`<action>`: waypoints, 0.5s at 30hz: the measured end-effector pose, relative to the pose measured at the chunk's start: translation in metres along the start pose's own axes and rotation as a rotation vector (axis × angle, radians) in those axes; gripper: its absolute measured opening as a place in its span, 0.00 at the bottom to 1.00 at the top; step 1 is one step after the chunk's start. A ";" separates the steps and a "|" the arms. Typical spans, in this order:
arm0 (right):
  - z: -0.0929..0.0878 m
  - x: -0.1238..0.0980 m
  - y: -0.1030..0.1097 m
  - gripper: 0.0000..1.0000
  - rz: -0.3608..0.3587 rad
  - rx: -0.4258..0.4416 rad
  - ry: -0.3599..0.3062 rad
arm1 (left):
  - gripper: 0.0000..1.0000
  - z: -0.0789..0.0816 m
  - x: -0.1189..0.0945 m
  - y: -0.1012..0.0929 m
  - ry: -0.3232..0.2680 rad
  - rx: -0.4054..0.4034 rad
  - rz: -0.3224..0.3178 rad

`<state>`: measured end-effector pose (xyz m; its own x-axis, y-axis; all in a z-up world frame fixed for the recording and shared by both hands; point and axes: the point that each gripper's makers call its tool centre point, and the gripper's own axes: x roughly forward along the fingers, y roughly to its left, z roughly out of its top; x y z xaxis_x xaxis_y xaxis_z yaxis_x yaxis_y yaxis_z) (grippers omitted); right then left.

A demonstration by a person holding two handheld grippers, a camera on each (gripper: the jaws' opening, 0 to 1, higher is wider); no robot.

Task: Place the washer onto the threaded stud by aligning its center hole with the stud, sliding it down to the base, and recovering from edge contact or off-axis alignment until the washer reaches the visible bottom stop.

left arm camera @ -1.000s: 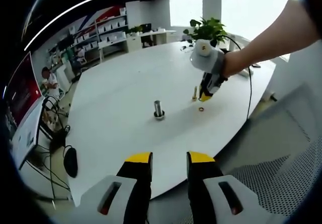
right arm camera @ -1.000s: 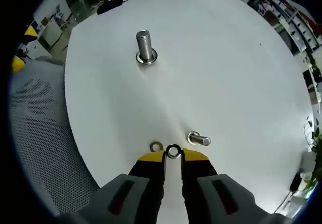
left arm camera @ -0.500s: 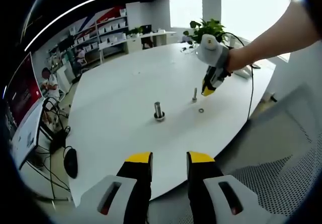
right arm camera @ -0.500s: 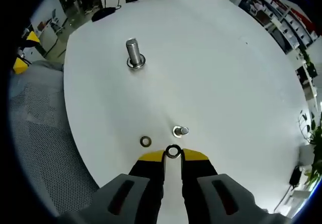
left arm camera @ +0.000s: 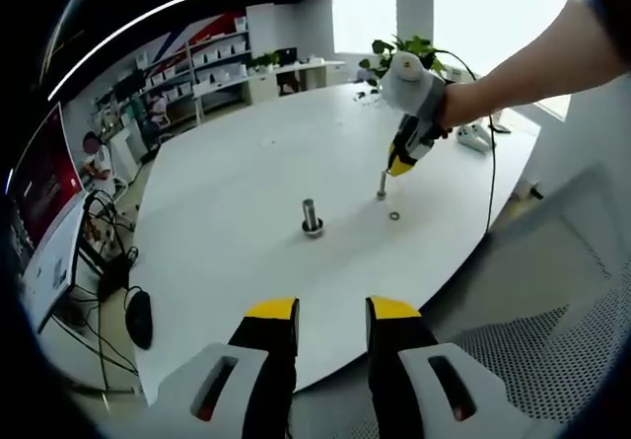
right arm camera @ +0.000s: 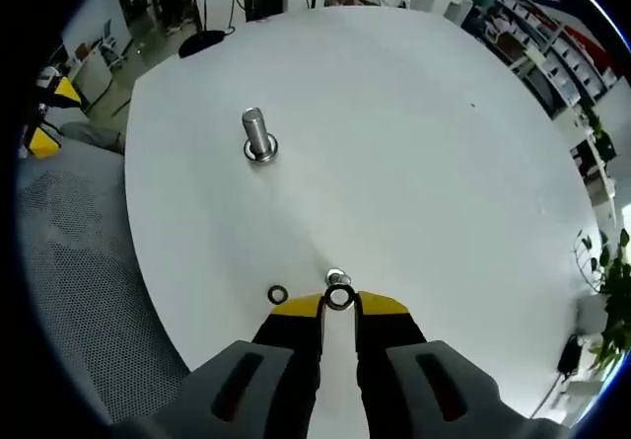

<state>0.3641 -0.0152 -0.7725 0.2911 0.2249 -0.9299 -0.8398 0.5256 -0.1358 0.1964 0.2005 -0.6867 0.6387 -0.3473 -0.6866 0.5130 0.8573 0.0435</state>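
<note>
Fingertips (right arm camera: 296, 306) of the right gripper (right arm camera: 338, 305) pinch a washer (right arm camera: 339, 298) above the stud (right arm camera: 334, 278).

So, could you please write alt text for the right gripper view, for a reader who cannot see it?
The right gripper pinches a small washer at its yellow tips, just above the thin stud on a round white table. A second washer lies flat beside it, and a thicker stud stands farther away.

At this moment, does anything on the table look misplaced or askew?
Nothing looks damaged or spilled. One spare washer lies loose on the table beside the small stud, while the right hand-held gripper holds another washer just above that stud.
</note>
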 end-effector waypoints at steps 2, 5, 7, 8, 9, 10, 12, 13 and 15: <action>0.002 -0.002 0.000 0.13 -0.004 -0.007 -0.005 | 0.25 0.000 0.000 0.000 0.000 -0.001 0.000; 0.003 -0.001 -0.001 0.13 -0.004 -0.013 -0.003 | 0.25 0.000 0.000 0.000 0.001 -0.001 0.001; 0.003 0.001 -0.003 0.14 -0.007 -0.017 -0.002 | 0.25 0.000 0.000 0.000 0.002 0.000 0.001; 0.004 0.002 -0.004 0.14 -0.005 -0.016 -0.001 | 0.25 0.000 0.000 0.000 0.002 -0.001 0.001; 0.004 0.003 -0.004 0.14 -0.004 -0.017 0.000 | 0.25 0.000 0.000 0.000 0.002 -0.001 0.001; 0.005 0.004 -0.003 0.14 -0.004 -0.021 0.001 | 0.25 -0.001 0.000 0.000 0.003 -0.001 0.002; 0.006 0.005 -0.003 0.14 -0.001 -0.021 0.004 | 0.25 -0.001 0.000 0.000 0.004 0.000 0.002; 0.006 0.006 -0.003 0.14 0.001 -0.022 0.006 | 0.25 -0.001 0.000 0.000 0.004 -0.001 0.002; 0.005 0.009 -0.003 0.14 0.004 -0.026 0.014 | 0.25 -0.001 0.001 0.000 0.006 -0.001 0.001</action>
<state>0.3711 -0.0105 -0.7785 0.2811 0.2152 -0.9352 -0.8529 0.5028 -0.1407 0.1963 0.2007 -0.6877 0.6359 -0.3444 -0.6906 0.5116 0.8582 0.0431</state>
